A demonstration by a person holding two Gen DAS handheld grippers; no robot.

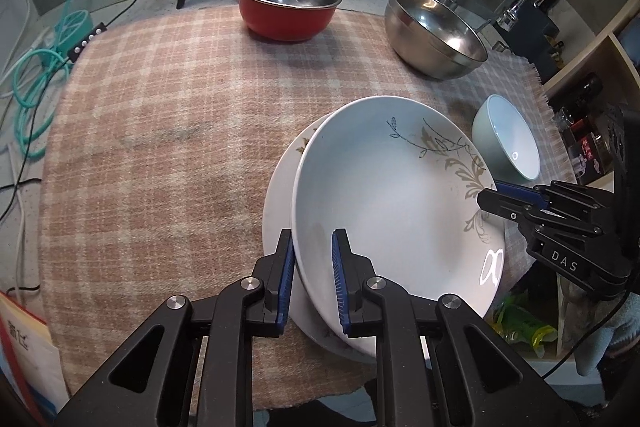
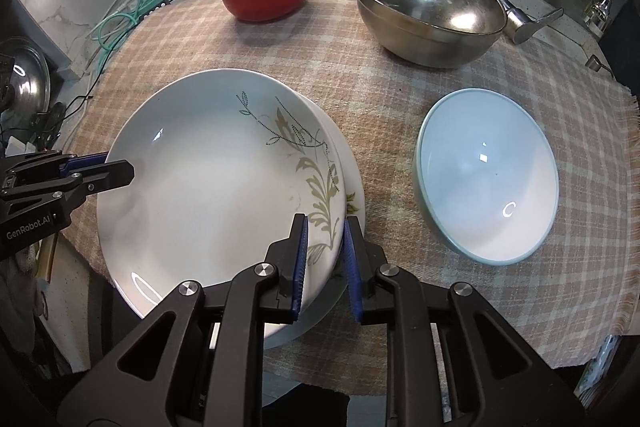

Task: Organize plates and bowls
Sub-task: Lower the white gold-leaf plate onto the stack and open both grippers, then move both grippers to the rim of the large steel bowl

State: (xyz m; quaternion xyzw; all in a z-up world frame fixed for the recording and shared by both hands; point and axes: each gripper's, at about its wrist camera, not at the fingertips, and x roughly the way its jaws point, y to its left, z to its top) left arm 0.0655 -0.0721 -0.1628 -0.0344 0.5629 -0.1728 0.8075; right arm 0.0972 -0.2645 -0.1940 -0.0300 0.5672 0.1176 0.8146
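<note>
Two white ceramic plates with a grey leaf pattern sit stacked at the near edge of the desk, on the checked pink cloth (image 1: 168, 131); the top plate (image 1: 392, 195) lies off-centre on the bottom plate (image 1: 280, 195), shifted toward the pale green ceramic bowl (image 2: 486, 175). My left tongs (image 1: 312, 259) are nearly closed, pads pinching the top plate's near-left rim. My right tongs (image 2: 325, 247) straddle the opposite rim, almost closed, and from here I can't tell whether the pads bite. I judge the step to be seating this plate squarely. To do it well I'd move both hands together, keep the plate level, slide it until the rims line up, then release one side gently. The red-sided steel bowl (image 1: 288, 5) and plain steel bowl (image 1: 436, 31) stand far off, still to sort.
</note>
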